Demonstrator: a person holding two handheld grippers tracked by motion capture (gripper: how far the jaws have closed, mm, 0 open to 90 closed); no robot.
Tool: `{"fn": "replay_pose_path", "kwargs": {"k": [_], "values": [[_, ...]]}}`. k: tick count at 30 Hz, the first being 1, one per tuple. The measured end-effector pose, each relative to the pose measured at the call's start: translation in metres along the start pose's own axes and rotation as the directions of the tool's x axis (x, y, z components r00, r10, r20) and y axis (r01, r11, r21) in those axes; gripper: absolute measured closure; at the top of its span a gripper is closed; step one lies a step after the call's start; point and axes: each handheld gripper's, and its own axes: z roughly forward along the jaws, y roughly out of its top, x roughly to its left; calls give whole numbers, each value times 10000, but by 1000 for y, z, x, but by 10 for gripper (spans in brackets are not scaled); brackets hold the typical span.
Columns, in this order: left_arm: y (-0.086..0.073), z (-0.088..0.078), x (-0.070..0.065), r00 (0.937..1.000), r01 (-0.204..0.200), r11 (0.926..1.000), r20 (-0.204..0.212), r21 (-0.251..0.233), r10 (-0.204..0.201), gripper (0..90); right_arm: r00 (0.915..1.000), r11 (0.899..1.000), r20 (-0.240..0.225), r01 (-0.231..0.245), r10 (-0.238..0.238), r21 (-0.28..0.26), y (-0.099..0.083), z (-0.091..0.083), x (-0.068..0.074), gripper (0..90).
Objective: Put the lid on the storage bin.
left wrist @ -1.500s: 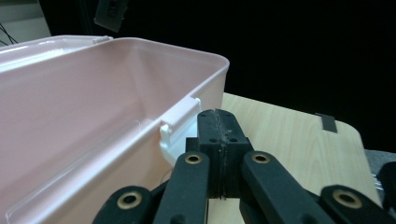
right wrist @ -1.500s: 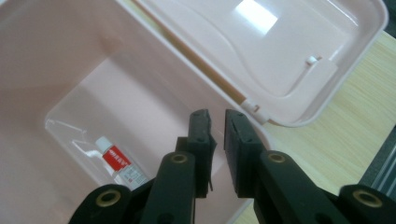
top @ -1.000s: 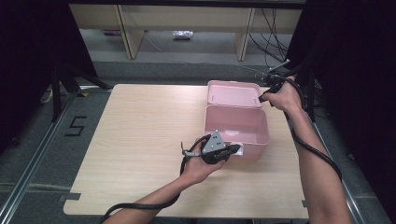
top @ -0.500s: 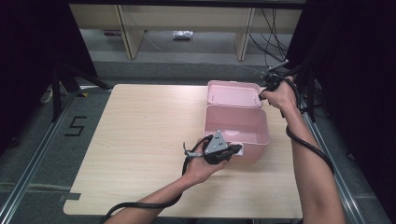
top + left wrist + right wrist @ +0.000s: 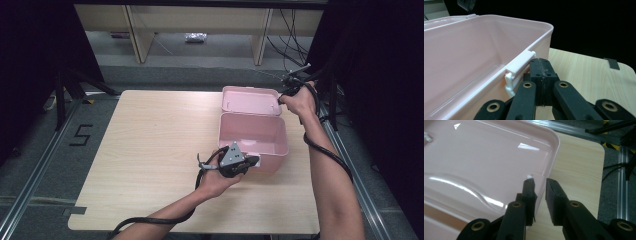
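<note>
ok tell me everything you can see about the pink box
The pink box is glossy plastic with rounded corners, standing open and empty on the right half of the wooden table. Its lid lies flat behind it. A paler latch sits on the near wall. The left claw, shut, rests against that wall by the latch; the right claw, open, straddles the lid's edge.

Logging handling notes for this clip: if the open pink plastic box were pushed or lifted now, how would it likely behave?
The pink plastic box looks empty and thin-walled, so it is probably light and may slide on the smooth wooden table. Its glossy hinged lid lies open behind it, so it could flop if the box is lifted. The small white latch looks the most fragile part.
</note>
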Motion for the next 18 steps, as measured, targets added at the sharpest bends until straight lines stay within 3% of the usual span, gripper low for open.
{"fn": "replay_pose_path", "kwargs": {"k": [1, 3, 5, 7, 8, 9, 10, 11, 12, 15, 16, 18], "values": [[0, 0, 0, 10000, 2, 10000, 7, 4, -2, 899, 9997, 9997, 1, -259, 259, -5, 0, 2, 2, 779], [0, 0, 0, 10000, 23, 10000, 31, -3, -23, 899, 10000, 10000, 49, -21, 21, 58, 2, 5, 0, 777], [0, 0, 0, 10000, 42, 10000, 44, -4, -42, 899, 9999, 9999, 87, -124, 124, -29, 5, 7, -1, 776], [0, 0, 0, 10000, 65, 10000, 54, 0, -65, 899, 9985, 9985, -43, -553, 553, 3, 7, 10, 1, 772], [0, 0, 0, 10000, 47, 10000, 55, 10, -47, 900, 9998, 9997, 30, -208, 209, -112, 9, 12, -2, 768], [0, 0, 0, 10000, 41, 10000, 54, 14, -41, 899, 9998, 9998, 92, -171, 172, -105, 10, 13, -3, 765], [0, 0, 0, 10000, 30, 10000, 57, 15, -30, 899, 9982, 9981, 124, -591, 593, -149, 11, 16, 0, 764], [0, 0, 0, 10000, 27, 10000, 63, 20, -27, 899, 9991, 9992, 191, -383, 385, -143, 13, 16, -2, 761], [0, 0, 0, 10000, 35, 10000, 60, 17, -35, 900, 9981, 9981, 156, -602, 603, -91, 13, 17, -1, 759], [0, 0, 0, 10000, 32, 10000, 58, 28, -33, 899, 9992, 9993, 359, -190, 202, -315, 15, 21, -7, 756], [0, 0, 0, 10000, 33, 10000, 67, 24, -33, 899, 9981, 9983, 309, -531, 539, -252, 15, 22, -5, 756], [0, 0, 0, 10000, 36, 10000, 66, 21, -36, 899, 9977, 9985, 391, -545, 548, -102, 15, 25, -6, 756]]}}
